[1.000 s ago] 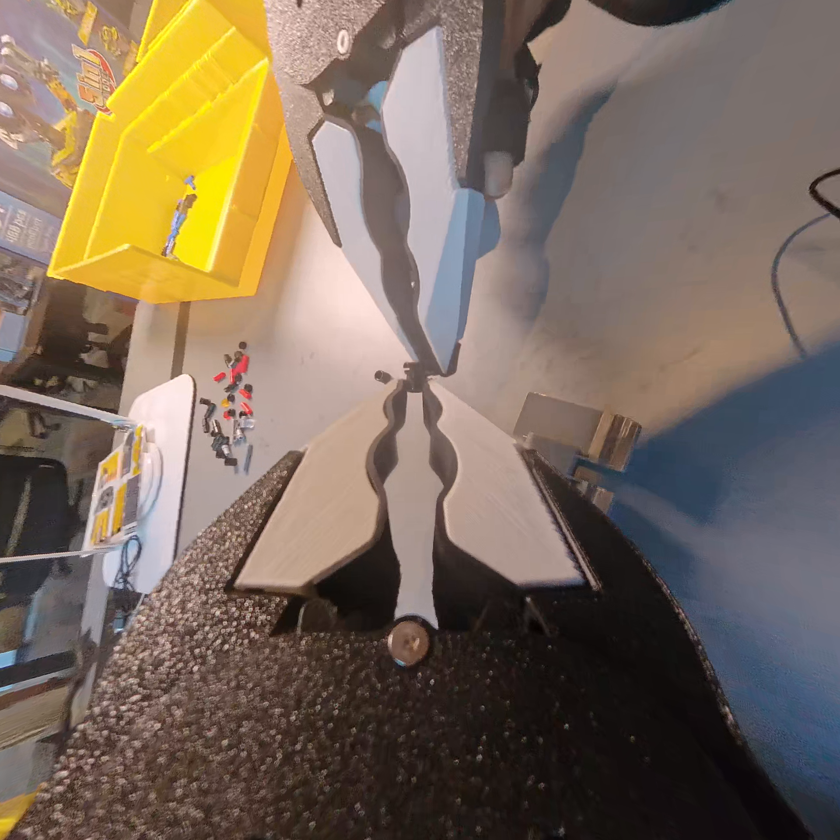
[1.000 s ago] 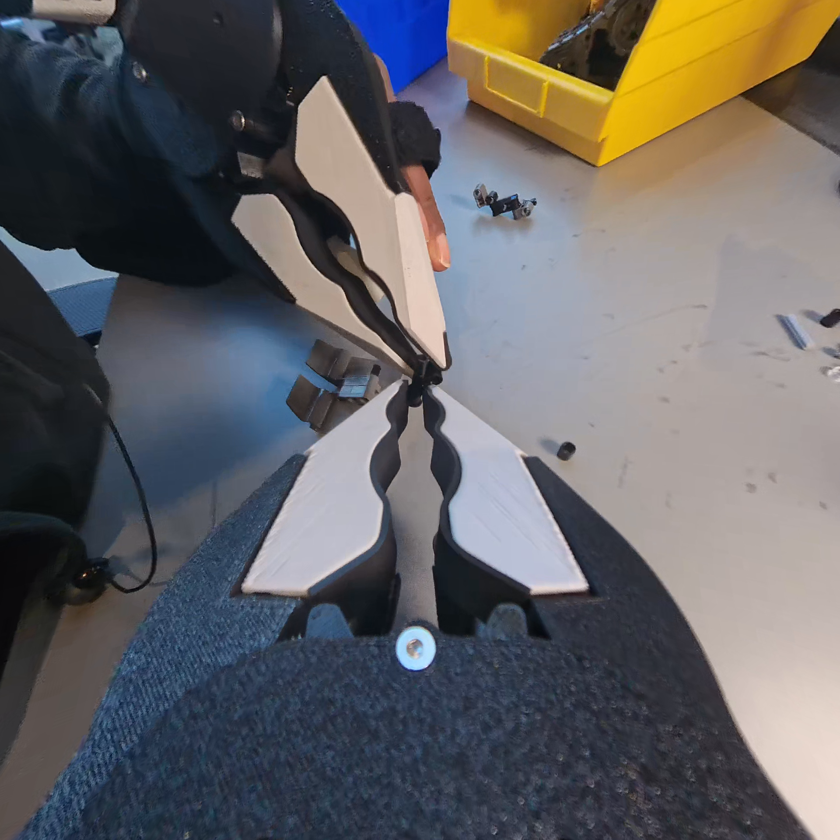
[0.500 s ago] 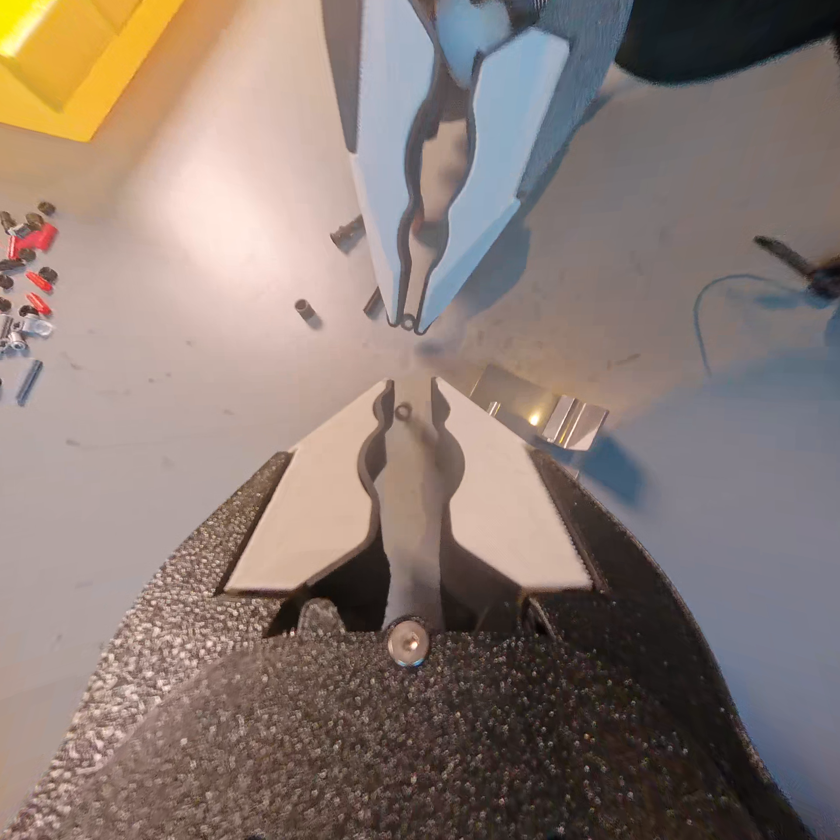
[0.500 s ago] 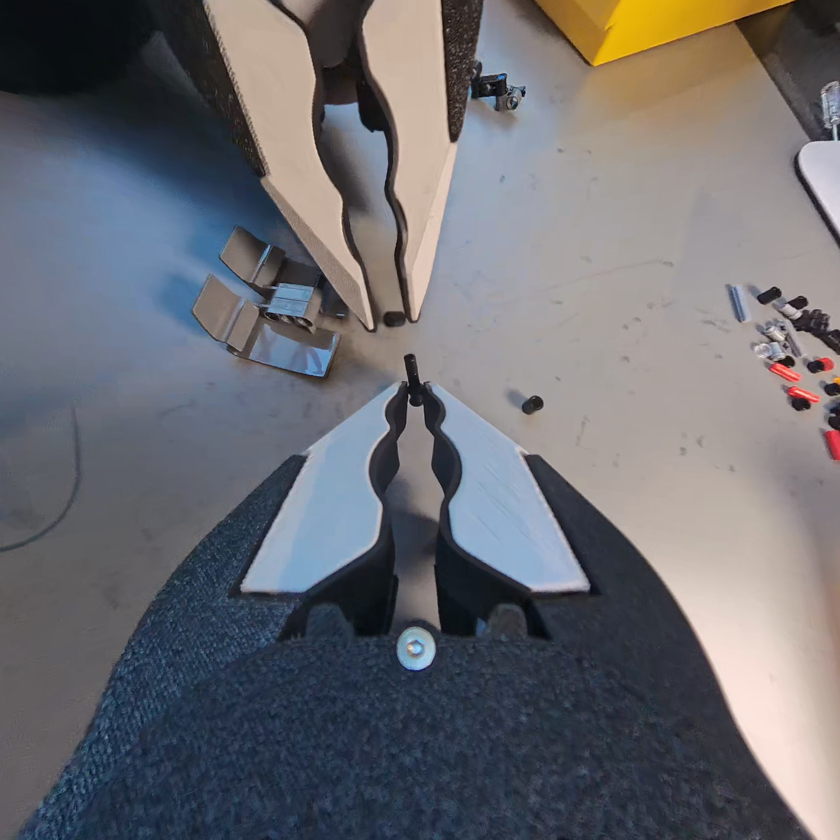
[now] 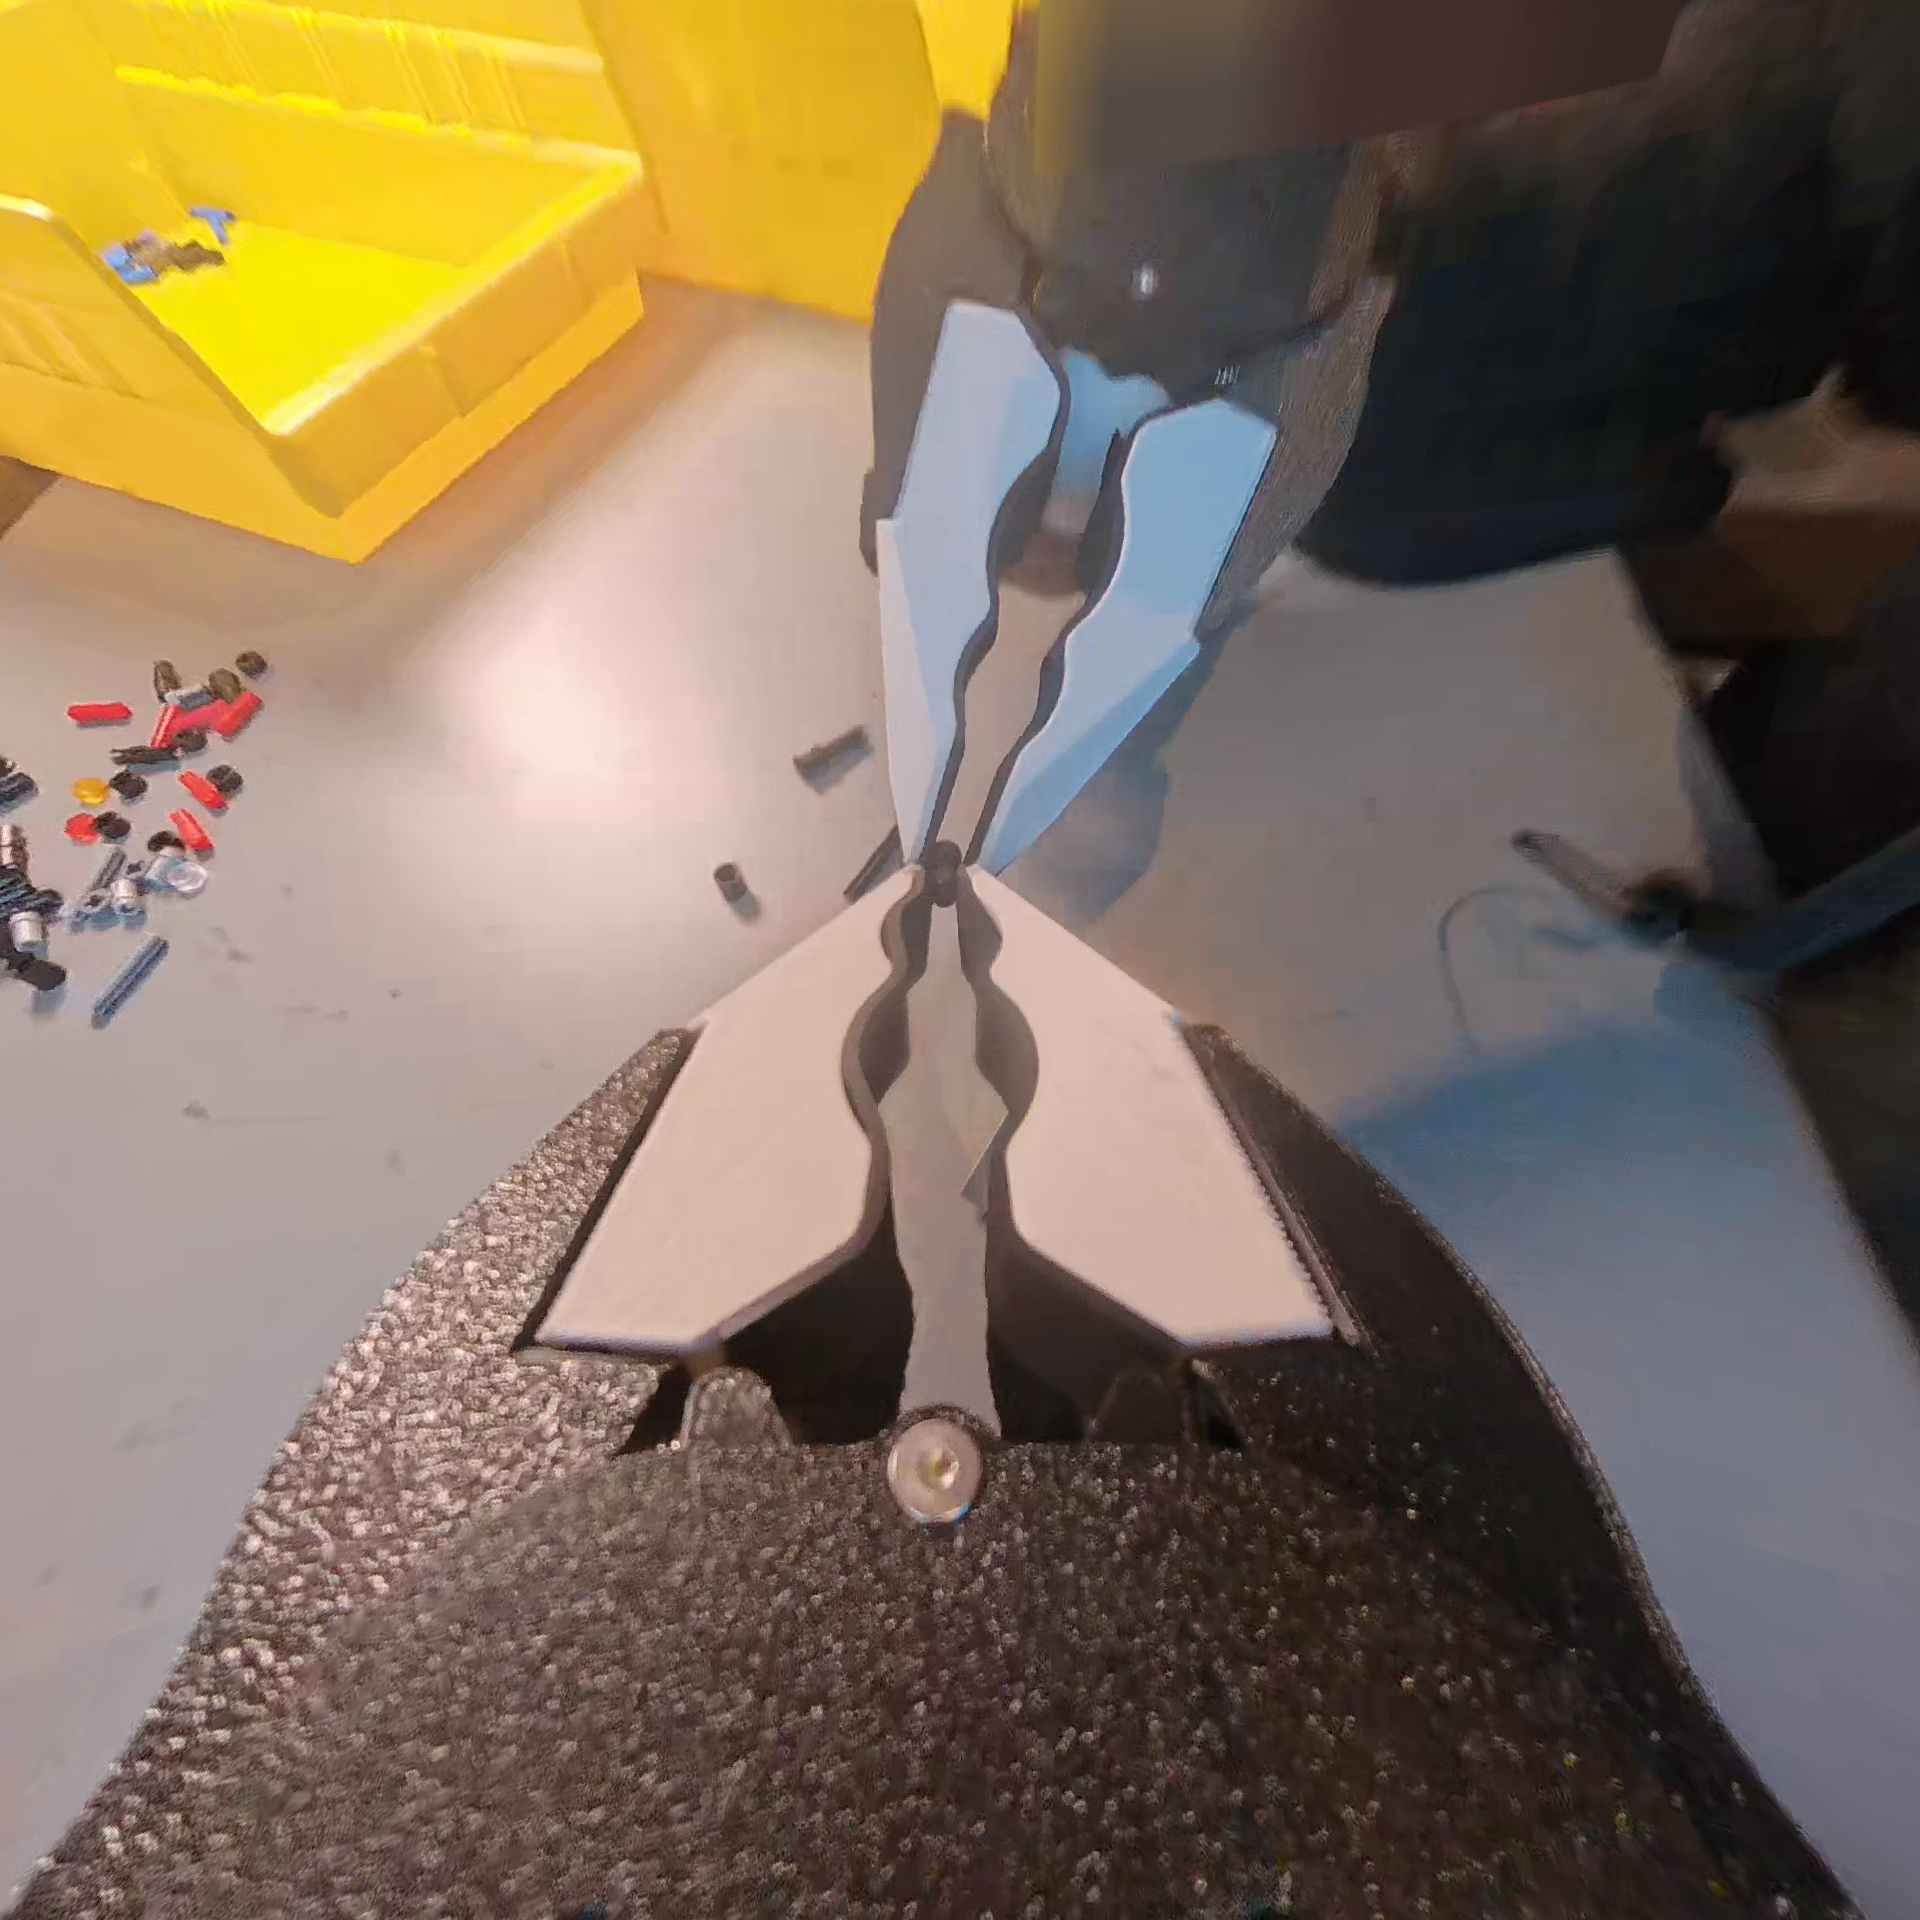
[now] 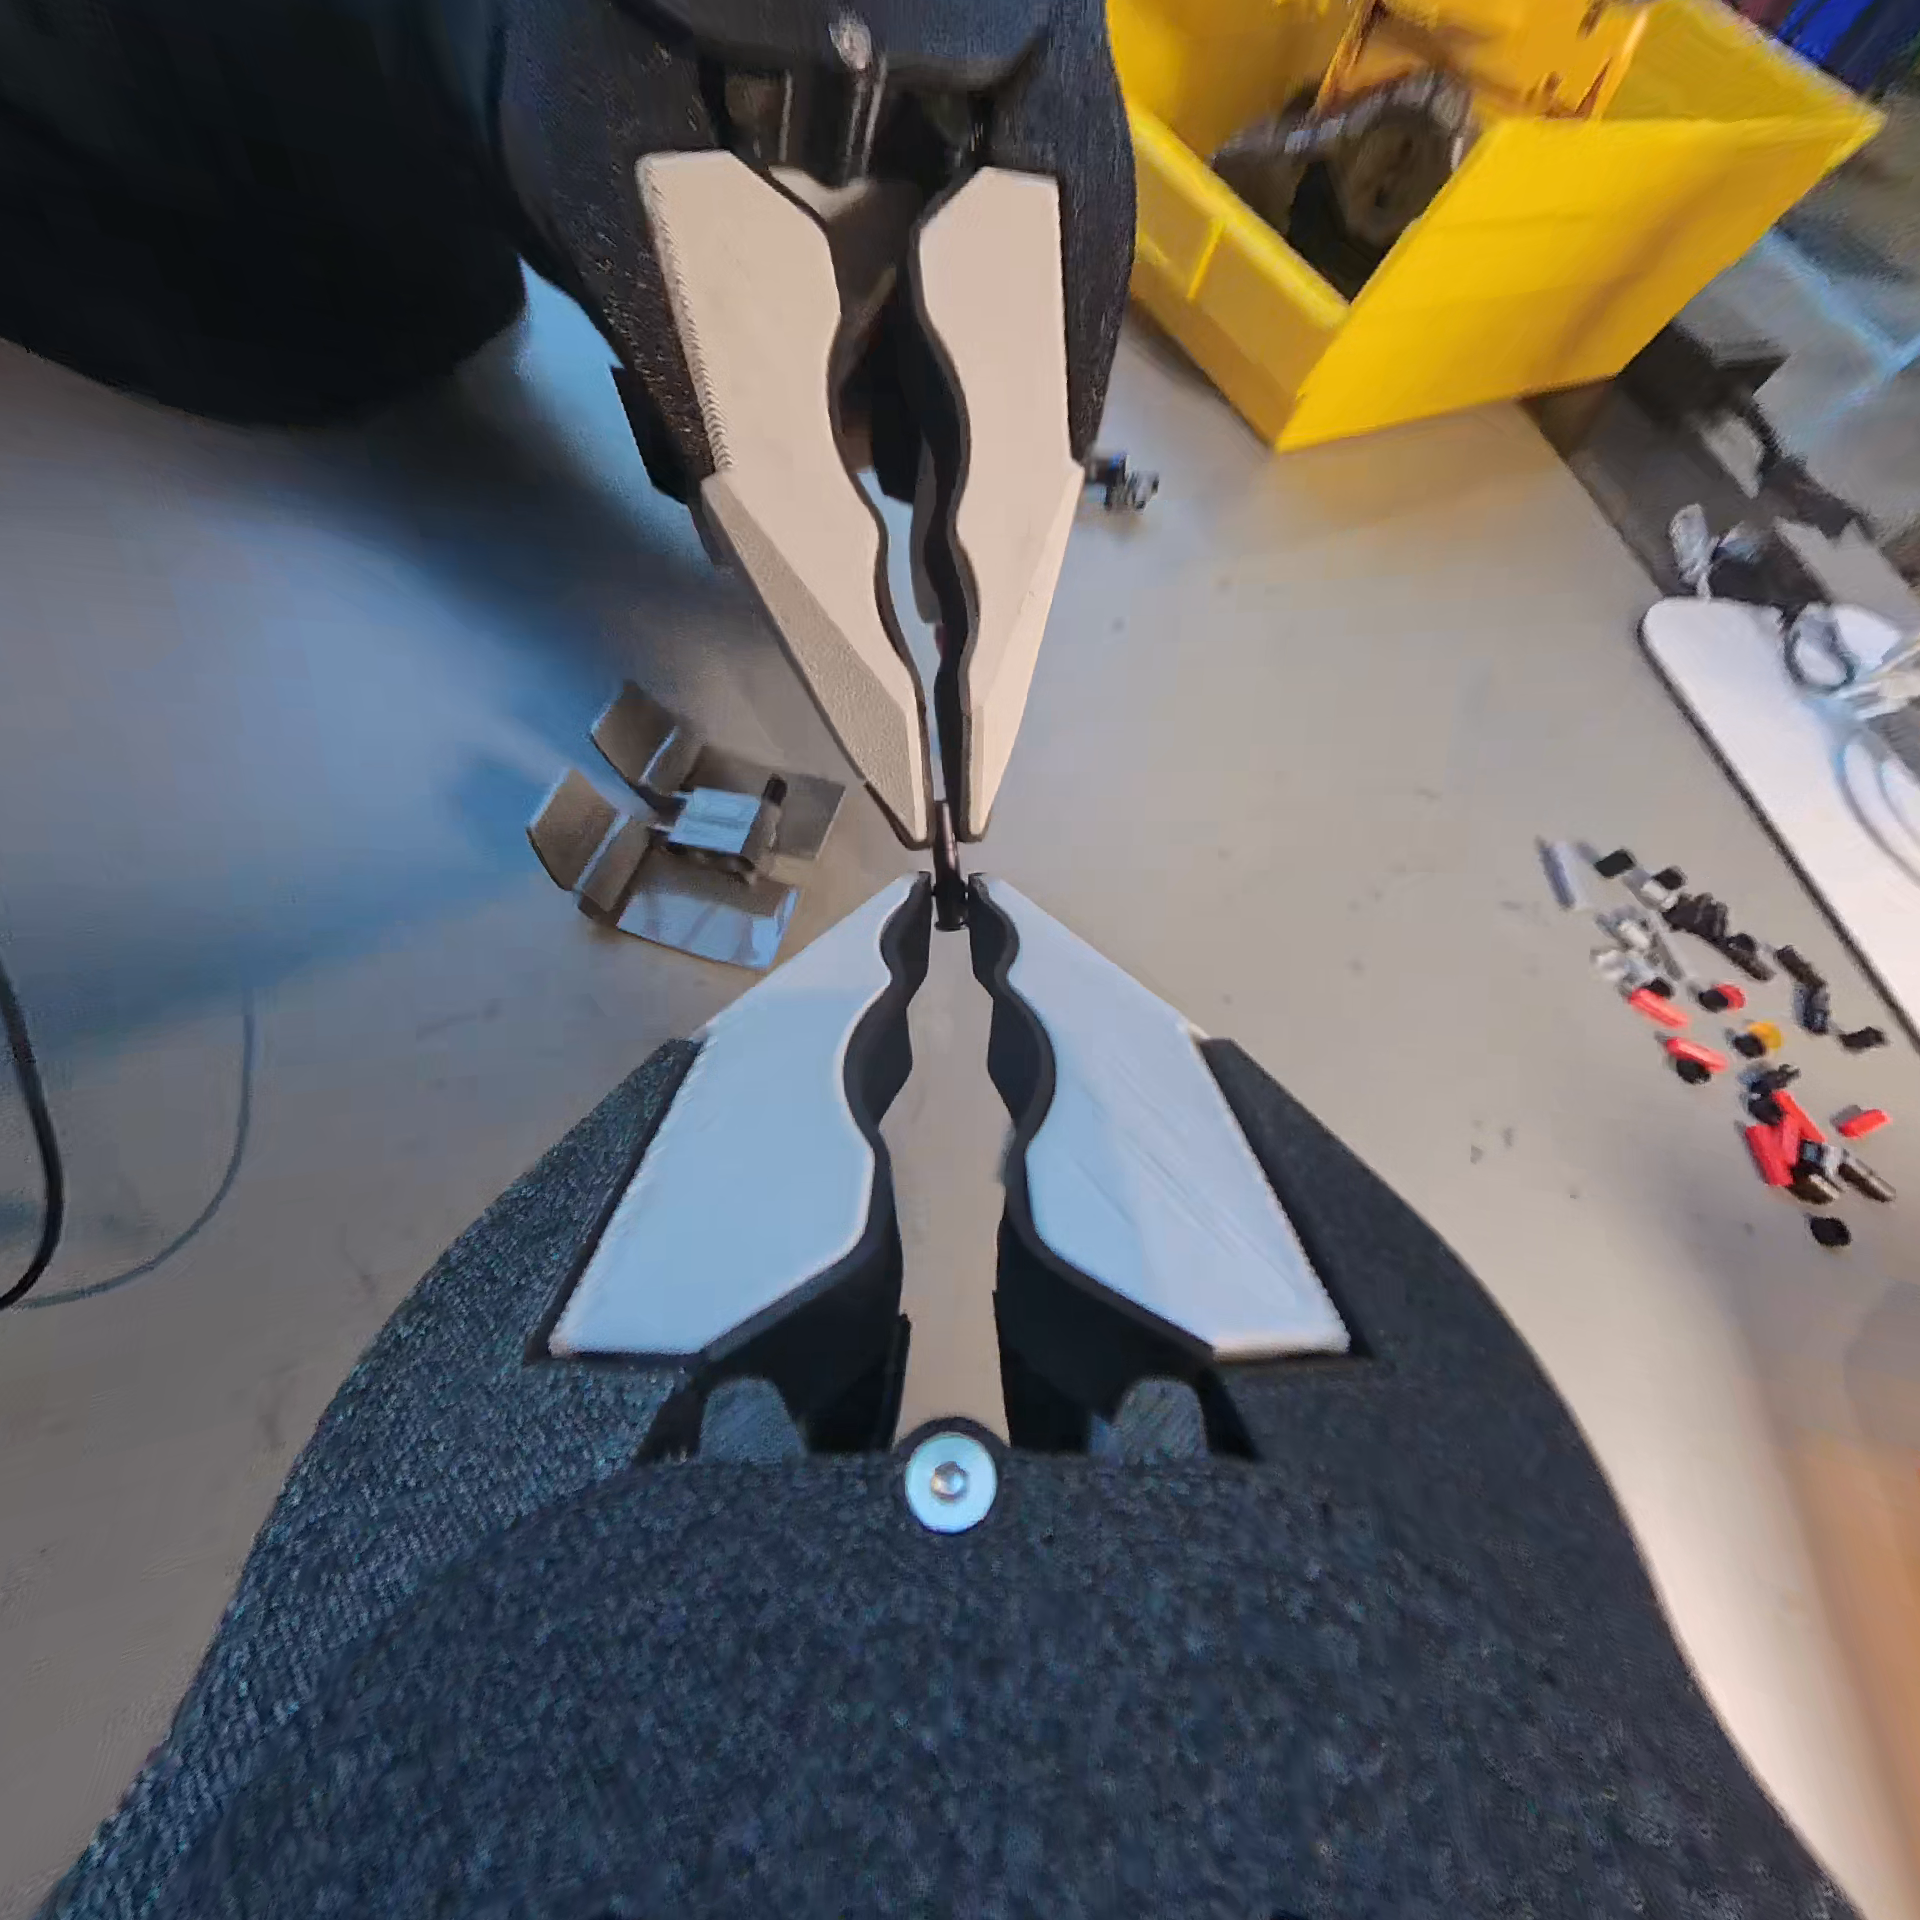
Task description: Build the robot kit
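Grippers have closed the gap since half a second ago, now tip to tip above the grey table (image 6: 1299,727). Right gripper (image 6: 948,902) narrow, pinching a small black pin (image 6: 948,883); left gripper (image 5: 940,883) narrow on its other end. Metal clip (image 6: 686,831) just beside the tips, loose red and black parts (image 6: 1756,1029) well apart.

We hold the left hand-held gripper (image 5: 943,885) low over the table, its two pale fingers (image 5: 790,1101) drawn together until only a narrow slit is left at the tips, which pinch a small black pin (image 5: 943,868). Facing it tip to tip is the right hand-held gripper (image 6: 948,896), fingers (image 6: 1132,1153) likewise nearly closed, nipping the same small black pin (image 6: 948,883) from the opposite end. A dark sleeve (image 6: 239,197) leads back behind the left one.
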{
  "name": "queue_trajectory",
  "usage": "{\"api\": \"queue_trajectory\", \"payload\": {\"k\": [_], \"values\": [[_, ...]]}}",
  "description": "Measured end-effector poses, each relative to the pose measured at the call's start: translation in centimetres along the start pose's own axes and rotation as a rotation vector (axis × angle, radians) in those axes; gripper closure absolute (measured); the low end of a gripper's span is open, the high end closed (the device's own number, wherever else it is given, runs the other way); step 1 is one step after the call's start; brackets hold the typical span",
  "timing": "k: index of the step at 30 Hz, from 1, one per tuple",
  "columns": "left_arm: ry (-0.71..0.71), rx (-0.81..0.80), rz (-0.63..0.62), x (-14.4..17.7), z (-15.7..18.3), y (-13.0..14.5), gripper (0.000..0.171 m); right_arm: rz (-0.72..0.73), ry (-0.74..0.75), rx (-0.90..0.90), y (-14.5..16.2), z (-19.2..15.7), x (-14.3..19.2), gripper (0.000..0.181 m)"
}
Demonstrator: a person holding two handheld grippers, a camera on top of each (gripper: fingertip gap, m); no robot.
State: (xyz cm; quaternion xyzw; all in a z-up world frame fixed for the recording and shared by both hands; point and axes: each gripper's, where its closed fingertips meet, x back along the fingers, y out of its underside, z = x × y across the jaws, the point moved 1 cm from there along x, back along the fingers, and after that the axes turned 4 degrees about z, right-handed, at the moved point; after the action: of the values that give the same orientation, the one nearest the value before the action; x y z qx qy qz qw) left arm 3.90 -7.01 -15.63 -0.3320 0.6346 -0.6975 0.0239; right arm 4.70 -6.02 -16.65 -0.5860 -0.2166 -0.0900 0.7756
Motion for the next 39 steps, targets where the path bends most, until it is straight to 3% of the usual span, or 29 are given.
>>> {"api": "queue_trajectory", "payload": {"k": [4, 8, 23, 26, 29, 31, 34, 39], "values": [[0.166, 0.208, 0.317, 2.5, 0.4, -4.2, 0.168, 0.311, -0.04, -0.067, -4.5, 0.4, 2.4, 0.175], [0.272, 0.296, 0.465, 3.6, 1.1, -6.2, 0.168, 0.46, -0.045, -0.045, -6.7, 0.0, 4.0, 0.172], [0.303, 0.342, 0.504, 3.5, 1.2, -6.6, 0.168, 0.499, -0.016, -0.023, -7.5, 0.1, 4.6, 0.174], [0.208, 0.328, 0.388, 3.2, 0.0, -5.1, 0.161, 0.448, 0.006, -0.037, -6.8, 0.6, 4.2, 0.175], [-0.071, 0.282, 0.077, 3.5, -3.4, -0.4, 0.15, 0.372, 0.056, -0.065, -5.3, 2.0, 3.8, 0.175], [-0.147, 0.313, -0.104, 3.6, -4.0, 2.4, 0.142, 0.317, 0.093, -0.06, -4.2, 2.8, 3.6, 0.175], [-0.197, 0.343, -0.234, 2.7, -3.6, 4.4, 0.142, 0.269, 0.106, -0.082, -3.2, 3.2, 3.1, 0.175], [-0.239, 0.248, -0.372, 1.7, -3.0, 6.1, 0.144, 0.234, 0.112, -0.069, -2.6, 3.3, 2.9, 0.174]]}}
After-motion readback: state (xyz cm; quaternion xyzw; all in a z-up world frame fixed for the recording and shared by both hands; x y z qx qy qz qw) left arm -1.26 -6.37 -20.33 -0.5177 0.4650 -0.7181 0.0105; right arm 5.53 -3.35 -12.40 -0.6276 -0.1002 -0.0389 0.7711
